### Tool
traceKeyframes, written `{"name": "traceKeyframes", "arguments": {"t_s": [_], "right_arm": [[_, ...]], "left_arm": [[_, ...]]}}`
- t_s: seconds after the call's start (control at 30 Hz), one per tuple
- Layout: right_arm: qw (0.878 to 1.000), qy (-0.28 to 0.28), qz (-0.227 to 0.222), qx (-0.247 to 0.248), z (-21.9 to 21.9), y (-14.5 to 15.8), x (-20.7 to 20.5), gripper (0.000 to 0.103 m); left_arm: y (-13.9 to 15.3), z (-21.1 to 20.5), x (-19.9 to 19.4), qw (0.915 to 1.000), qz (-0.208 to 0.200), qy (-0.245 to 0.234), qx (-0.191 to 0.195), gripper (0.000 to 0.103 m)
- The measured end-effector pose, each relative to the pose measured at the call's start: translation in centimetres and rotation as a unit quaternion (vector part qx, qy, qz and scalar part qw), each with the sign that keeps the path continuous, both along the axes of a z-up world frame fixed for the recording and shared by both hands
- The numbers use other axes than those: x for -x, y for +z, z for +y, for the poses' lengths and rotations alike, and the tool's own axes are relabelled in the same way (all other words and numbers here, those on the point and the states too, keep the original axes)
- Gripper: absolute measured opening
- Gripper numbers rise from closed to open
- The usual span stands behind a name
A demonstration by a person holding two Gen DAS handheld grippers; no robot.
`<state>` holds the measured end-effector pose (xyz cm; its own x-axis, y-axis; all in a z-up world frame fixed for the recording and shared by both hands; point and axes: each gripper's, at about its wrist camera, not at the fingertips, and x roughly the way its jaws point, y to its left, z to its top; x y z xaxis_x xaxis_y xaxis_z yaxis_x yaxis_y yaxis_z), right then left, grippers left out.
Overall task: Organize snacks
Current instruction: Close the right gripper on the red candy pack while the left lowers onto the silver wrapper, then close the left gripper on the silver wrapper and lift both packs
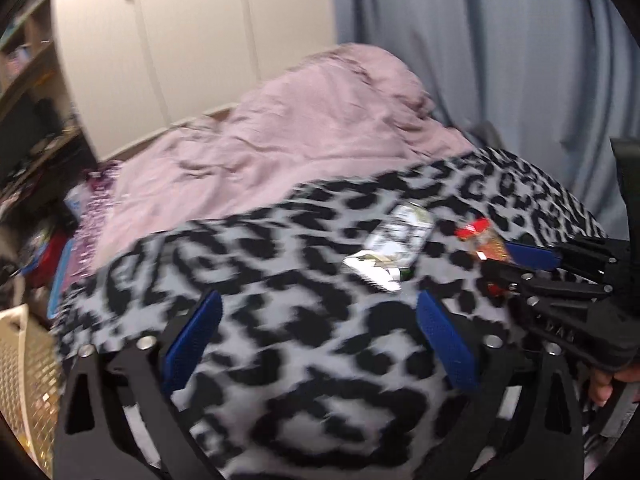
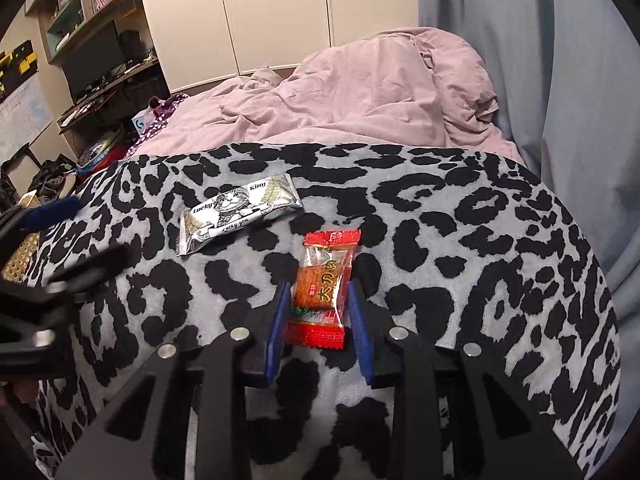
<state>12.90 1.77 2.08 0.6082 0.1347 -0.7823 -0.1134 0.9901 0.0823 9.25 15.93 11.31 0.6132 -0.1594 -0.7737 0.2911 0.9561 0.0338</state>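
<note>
A red snack packet [image 2: 322, 284] with an orange strip inside lies on the leopard-print blanket [image 2: 460, 248]. My right gripper [image 2: 318, 286] has its blue fingers [image 2: 276, 332] pressed against both long sides of the packet. A silver "Lucky King" cat packet [image 2: 240, 210] lies flat, up and to the left of it. In the blurred left wrist view, my left gripper [image 1: 320, 300] hovers open and wide over the blanket [image 1: 280, 360], nothing between its fingers. The silver packet [image 1: 396, 240] and red packet [image 1: 478, 236] lie ahead to the right, with the right gripper [image 1: 500, 264] at the red one.
A rumpled pink duvet [image 2: 360, 96] covers the far half of the bed, with blue curtains [image 2: 560, 80] on the right. A white perforated basket [image 1: 20, 364] stands at the bed's left edge. A cluttered desk and shelves [image 2: 92, 60] lie beyond it.
</note>
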Motion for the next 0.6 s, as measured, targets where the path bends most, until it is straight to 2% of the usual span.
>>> {"name": "traceKeyframes", "arguments": {"t_s": [0.1,0.23,0.4,0.6], "right_arm": [[1.0,0.004,0.0,-0.007,-0.4,-0.1,0.1,0.03],[1.0,0.007,-0.003,-0.012,-0.6,-0.1,0.2,0.03],[1.0,0.007,-0.006,-0.018,-0.7,-0.1,0.3,0.03],[1.0,0.009,-0.006,-0.024,-0.8,-0.1,0.3,0.03]], "left_arm": [[-1.1,-1.7,-1.4,0.9992,0.027,-0.028,0.002,0.08],[-1.8,-3.1,-2.6,0.9982,0.034,-0.047,-0.011,0.074],[-2.5,-4.4,-4.3,0.9961,0.054,-0.069,-0.007,0.055],[-3.3,-5.5,-5.4,0.994,0.062,-0.09,-0.009,0.055]]}}
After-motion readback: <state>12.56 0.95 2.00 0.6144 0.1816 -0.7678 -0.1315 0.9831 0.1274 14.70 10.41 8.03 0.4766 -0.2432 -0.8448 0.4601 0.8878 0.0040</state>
